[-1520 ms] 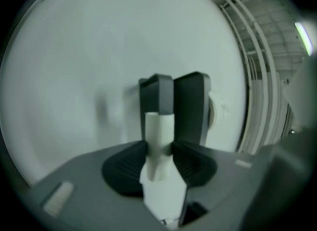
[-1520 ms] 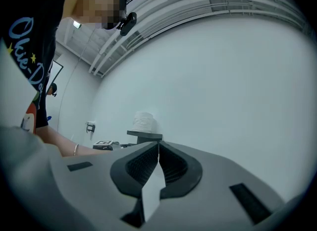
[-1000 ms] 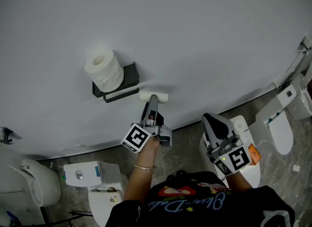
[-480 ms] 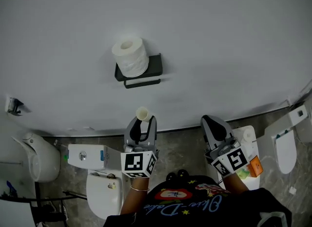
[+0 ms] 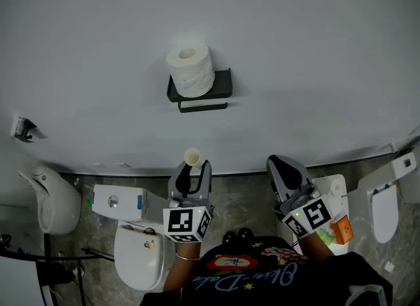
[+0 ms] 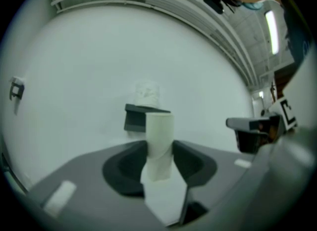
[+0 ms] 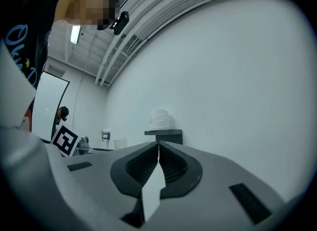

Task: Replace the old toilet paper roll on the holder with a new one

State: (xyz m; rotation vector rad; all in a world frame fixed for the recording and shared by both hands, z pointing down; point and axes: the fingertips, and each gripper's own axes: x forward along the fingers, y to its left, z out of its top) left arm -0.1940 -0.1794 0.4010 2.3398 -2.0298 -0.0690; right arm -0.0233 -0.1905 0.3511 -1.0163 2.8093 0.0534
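Note:
A full white toilet paper roll (image 5: pixel 190 69) stands upright on top of the black wall holder (image 5: pixel 222 88), whose bar below is bare. My left gripper (image 5: pixel 192 167) is back from the wall, below the holder, and shut on an empty cardboard tube (image 5: pixel 192 157) that stands upright between its jaws. In the left gripper view the cardboard tube (image 6: pixel 160 143) rises in front of the holder (image 6: pixel 134 117) and the roll (image 6: pixel 147 93). My right gripper (image 5: pixel 277 162) is shut and holds nothing. Over its closed jaws (image 7: pixel 158 148) I see the roll (image 7: pixel 161 120) on the holder (image 7: pixel 166 135).
A toilet (image 5: pixel 139 259) with its cistern (image 5: pixel 117 202) stands at the lower left, a urinal (image 5: pixel 44 199) further left. Another white fixture (image 5: pixel 383 201) is at the right, and a white unit (image 5: pixel 333 190) with an orange item (image 5: pixel 341 228) lies under my right hand.
My left gripper has pulled back from the holder with the tube and rolled, so the tube now stands upright. The right gripper has shifted slightly and stays shut.

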